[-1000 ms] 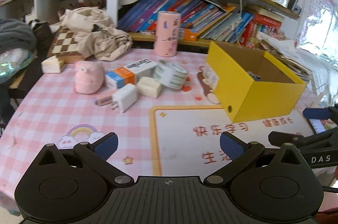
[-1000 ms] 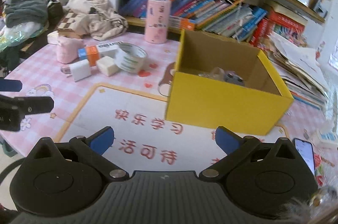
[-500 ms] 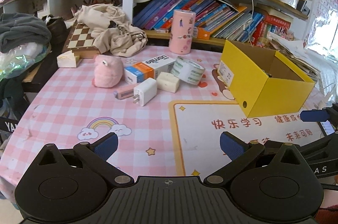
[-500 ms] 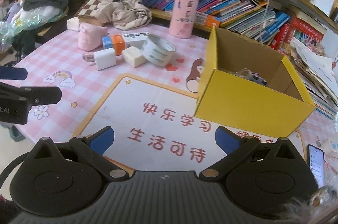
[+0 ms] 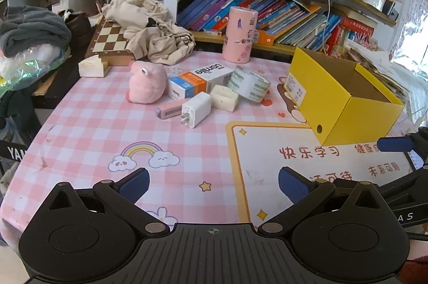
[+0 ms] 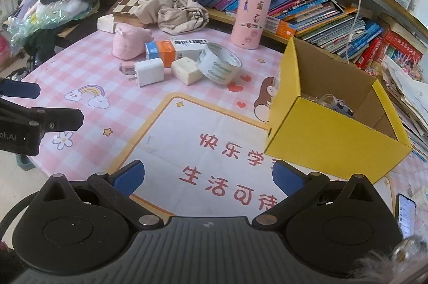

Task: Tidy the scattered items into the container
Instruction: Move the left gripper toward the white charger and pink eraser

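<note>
My left wrist view looks forward from low over the near edge of the pink checked tablecloth (image 5: 88, 120), facing the bookshelves, with the open yellow cardboard box (image 5: 345, 107) at right of frame. My right wrist view sits further right and nearer that box (image 6: 331, 134), seeing into it. Both views share the white adhesive tape roll (image 5: 250, 86) (image 6: 219, 67) and the items clustered beside it, at mid distance.
</note>
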Tool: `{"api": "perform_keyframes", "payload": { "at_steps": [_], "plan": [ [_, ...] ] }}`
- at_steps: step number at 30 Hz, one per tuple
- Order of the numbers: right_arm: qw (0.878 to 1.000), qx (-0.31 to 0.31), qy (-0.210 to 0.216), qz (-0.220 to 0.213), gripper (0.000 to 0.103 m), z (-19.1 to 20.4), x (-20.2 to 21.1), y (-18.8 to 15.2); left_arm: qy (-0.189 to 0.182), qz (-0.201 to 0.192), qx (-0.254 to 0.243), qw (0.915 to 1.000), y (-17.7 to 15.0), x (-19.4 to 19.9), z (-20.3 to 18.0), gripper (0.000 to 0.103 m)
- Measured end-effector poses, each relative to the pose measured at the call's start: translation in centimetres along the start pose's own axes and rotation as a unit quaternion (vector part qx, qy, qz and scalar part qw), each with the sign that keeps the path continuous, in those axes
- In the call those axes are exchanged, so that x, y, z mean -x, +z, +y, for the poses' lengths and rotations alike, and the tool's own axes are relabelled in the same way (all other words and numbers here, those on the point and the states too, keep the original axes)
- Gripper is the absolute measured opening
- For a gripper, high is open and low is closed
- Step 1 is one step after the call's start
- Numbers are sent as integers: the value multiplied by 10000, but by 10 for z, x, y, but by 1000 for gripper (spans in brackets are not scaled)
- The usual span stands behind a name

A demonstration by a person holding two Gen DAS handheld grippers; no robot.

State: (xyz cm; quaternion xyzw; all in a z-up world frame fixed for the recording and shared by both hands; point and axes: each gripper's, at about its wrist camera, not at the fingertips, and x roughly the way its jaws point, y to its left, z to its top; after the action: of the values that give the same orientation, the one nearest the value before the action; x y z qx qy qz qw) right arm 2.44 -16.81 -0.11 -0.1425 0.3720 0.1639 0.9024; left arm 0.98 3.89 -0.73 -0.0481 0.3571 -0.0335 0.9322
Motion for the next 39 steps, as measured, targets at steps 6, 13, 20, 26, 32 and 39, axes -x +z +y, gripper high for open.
{"api": "perform_keyframes", "payload": {
  "at_steps": [6, 13, 20, 26, 32, 39],
  "plan": [
    [9999, 88, 115, 41, 103, 7, -8, 5, 70, 78, 84, 9999, -2, -3, 8, 103],
    [9993, 211, 294, 84, 103, 13, -22, 14, 208, 146, 215, 9994, 2, -11, 19, 103],
    [9989, 248, 361, 161, 103, 12, -39, 23, 269, 194, 309, 9990, 10, -25, 26, 103],
    [9986, 325, 391, 151, 103, 8, -56, 37, 311, 224, 386, 9985, 17, -37, 33, 103],
    [9979, 439, 474, 45, 103, 7, -76, 52, 338, 244, 454, 9981, 26, -52, 38, 103],
    [9976, 426, 545, 64, 103, 1, -99, 67, 493, 274, 300, 9980, 34, -71, 37, 103]
  ]
}}
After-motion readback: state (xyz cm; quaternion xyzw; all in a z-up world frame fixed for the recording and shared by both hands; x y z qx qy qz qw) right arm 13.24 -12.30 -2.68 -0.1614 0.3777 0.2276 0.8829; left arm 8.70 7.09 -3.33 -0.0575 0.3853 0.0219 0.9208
